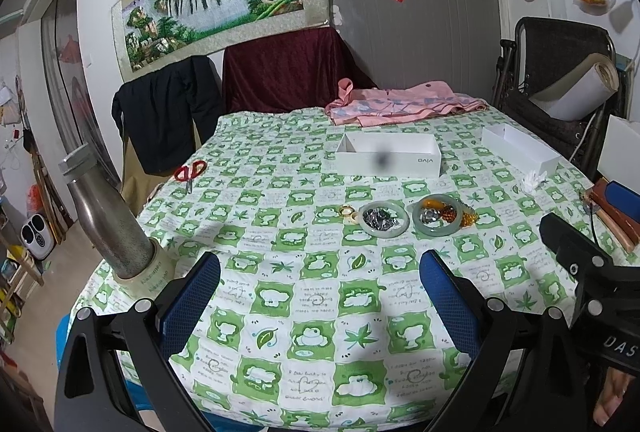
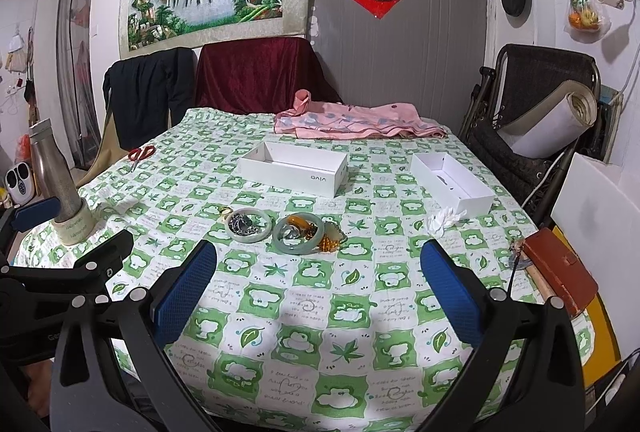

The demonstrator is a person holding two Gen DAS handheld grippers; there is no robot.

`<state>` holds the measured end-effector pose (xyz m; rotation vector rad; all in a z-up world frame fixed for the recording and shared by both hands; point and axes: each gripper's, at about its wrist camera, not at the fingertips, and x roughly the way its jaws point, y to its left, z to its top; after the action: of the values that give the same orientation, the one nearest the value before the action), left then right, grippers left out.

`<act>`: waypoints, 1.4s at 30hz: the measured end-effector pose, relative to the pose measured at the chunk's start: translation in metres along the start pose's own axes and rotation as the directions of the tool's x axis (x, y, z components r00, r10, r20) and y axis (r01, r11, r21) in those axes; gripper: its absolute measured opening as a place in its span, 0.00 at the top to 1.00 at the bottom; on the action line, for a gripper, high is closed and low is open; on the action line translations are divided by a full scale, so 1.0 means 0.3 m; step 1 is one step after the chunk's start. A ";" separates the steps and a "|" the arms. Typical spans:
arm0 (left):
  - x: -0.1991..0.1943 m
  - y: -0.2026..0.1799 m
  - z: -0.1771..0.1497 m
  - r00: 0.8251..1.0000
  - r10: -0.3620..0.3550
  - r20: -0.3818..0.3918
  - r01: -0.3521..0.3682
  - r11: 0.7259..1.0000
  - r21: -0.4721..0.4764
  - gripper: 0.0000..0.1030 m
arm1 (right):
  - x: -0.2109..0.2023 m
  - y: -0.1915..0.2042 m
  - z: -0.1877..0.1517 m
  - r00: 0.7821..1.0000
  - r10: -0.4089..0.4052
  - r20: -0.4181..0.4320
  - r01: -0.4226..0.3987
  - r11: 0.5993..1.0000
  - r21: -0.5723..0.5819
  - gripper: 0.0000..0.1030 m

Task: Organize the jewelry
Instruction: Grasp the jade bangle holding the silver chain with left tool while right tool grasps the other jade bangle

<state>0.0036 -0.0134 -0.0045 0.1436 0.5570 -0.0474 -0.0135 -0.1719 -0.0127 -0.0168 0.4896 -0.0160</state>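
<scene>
— What's nearest?

— My left tongs (image 1: 320, 312) and right tongs (image 2: 318, 306), both spread wide and holding nothing, hang over the table's (image 2: 340, 384) near edge. I'd guess that leaves either free to start.

— And the jewelry?

— Mid-table: a pale bangle (image 2: 248, 225) ringing silver chain, just beside it a second bangle (image 2: 298, 232) touching amber beads (image 2: 330, 242), small gold rings (image 2: 225, 210) on the left.

— Where does it go?

— Probably the open white box (image 2: 294, 168) behind, or the smaller box (image 2: 452, 178) toward the right edge.

— Room?

— Bare cloth between tongs and jewelry; a steel bottle (image 2: 54, 178) guards the left edge, scissors (image 2: 140, 155) farther back.
</scene>
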 end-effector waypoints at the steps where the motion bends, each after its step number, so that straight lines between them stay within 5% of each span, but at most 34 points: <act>1: 0.014 0.008 -0.007 1.000 -0.001 -0.009 0.001 1.000 -0.005 0.05 | 0.010 -0.010 -0.001 1.000 0.003 -0.001 -0.003 1.000 0.011 0.06; 4: 0.065 0.044 -0.021 0.999 0.007 -0.039 -0.008 1.000 -0.023 0.05 | 0.070 -0.042 -0.024 1.000 0.008 0.012 -0.009 0.997 0.074 0.06; 10: 0.260 0.089 -0.054 0.990 0.005 -0.142 -0.012 0.999 -0.048 0.05 | 0.247 -0.148 -0.079 0.993 0.060 -0.106 -0.047 0.991 0.125 0.06; 15: 0.431 0.078 -0.084 0.955 0.011 -0.296 -0.008 1.000 0.009 0.05 | 0.379 -0.196 -0.112 0.970 0.065 -0.236 -0.034 0.990 0.133 0.06; 24: 0.662 -0.123 0.004 0.927 -0.063 -0.369 0.127 0.980 0.152 0.05 | 0.531 -0.210 -0.107 0.945 0.041 -0.324 -0.014 0.996 0.085 0.06; 30: 0.798 -0.166 0.082 0.896 -0.159 -0.414 0.230 0.965 0.128 0.04 | 0.579 -0.250 -0.106 0.934 0.147 -0.325 -0.081 0.975 0.207 0.06; 37: 0.864 -0.100 0.101 0.898 -0.172 -0.404 0.223 0.971 0.083 0.04 | 0.589 -0.275 -0.114 0.927 0.206 -0.313 -0.113 0.950 0.292 0.06; 42: 0.870 0.050 0.079 0.891 -0.180 -0.417 0.186 0.982 -0.026 0.04 | 0.602 -0.226 -0.087 0.930 0.178 -0.321 -0.119 0.974 0.195 0.06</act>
<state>0.2385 -0.0036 -0.1209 0.1148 1.0001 -0.2082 0.1327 -0.2434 -0.1192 0.1964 0.8309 0.0902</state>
